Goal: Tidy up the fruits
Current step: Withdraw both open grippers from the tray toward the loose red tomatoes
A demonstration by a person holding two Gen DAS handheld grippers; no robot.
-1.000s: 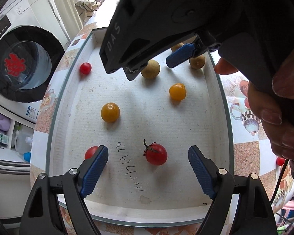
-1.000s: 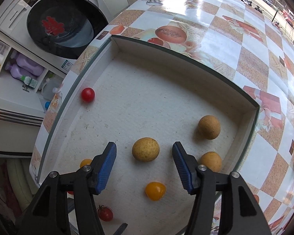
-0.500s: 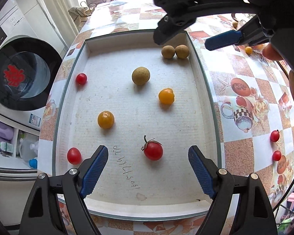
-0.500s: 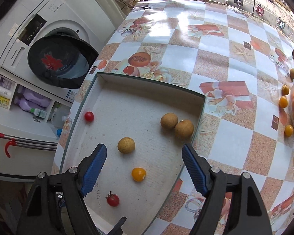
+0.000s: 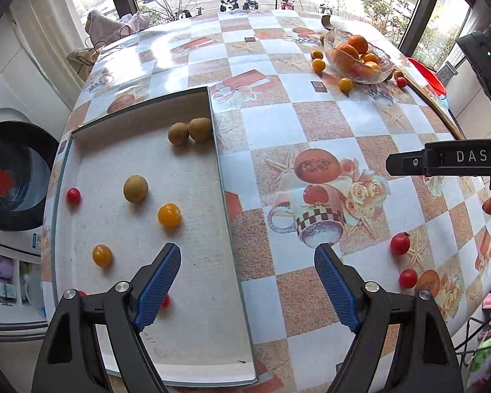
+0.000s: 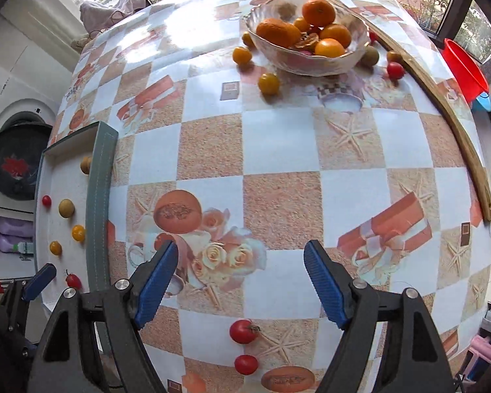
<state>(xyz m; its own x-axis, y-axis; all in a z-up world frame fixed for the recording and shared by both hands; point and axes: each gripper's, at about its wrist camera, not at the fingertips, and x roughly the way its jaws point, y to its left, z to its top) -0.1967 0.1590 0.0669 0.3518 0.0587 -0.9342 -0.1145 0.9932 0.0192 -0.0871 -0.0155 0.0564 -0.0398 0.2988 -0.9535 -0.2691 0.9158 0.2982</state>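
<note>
Checkered orange-white tablecloth (starfish prints), red tomatoes.

My left tool covers most of a red tomato in the tray; only slivers show beside the near-left finger. Tray's far-right longans half hidden behind its wall in right view. My right tool cut off by the right edge in left view. Fruit low in the glass bowl is too overlapped to identify.
</note>
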